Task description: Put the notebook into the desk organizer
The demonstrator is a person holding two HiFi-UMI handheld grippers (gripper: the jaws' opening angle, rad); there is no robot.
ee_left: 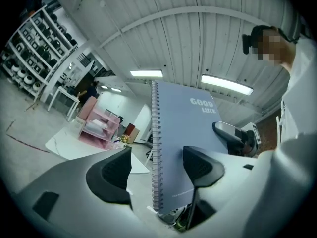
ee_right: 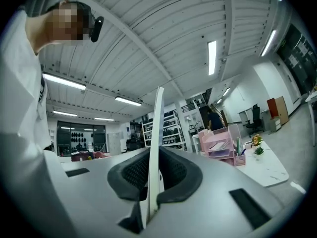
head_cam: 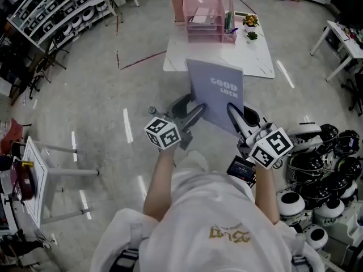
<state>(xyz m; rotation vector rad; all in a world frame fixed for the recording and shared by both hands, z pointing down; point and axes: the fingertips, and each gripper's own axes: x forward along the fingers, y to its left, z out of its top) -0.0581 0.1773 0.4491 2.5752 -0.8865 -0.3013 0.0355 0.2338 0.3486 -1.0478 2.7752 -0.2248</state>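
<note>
Your R gripper (ee_right: 154, 175) fingers (ee_right: 178, 175) are clenched on the notebook (ee_right: 157, 128). They pinch its lower right edge, and that view shows it edge-on as a thin pale sheet rising from betw. the pads. Your L gripper (ee_left: 157, 162) is released. Its 2 fingers (ee_left: 200, 165) stand wide apart w/ the notebook's spiral edge betw. them, and the left pad is clear of it.

Count: 1 notebook (head_cam: 218, 98), 2 grippers, 1 desk organizer (head_cam: 201, 13), 1 surface (head_cam: 258, 58).

The notebook is blue-grey w/ "GOOD LUCK" on the cover. It's up in the air in front of you, over the floor, short of the surface and well apart from the organizer. The cover faces up toward you and the text reads upright from your head. The long axis runs from the fingers away from you toward the surface, w/ the bottom edge nearest you. The spiral binding runs along the long left edge, seen from the L gripper (head_cam: 190, 112) side. The R gripper (head_cam: 241, 118) sits at the bottom right corner.

The organizer is pink, w/ stacked trays, and stands at the far end of the white surface. 2 small plants (head_cam: 250, 20) sit to its right.
</note>
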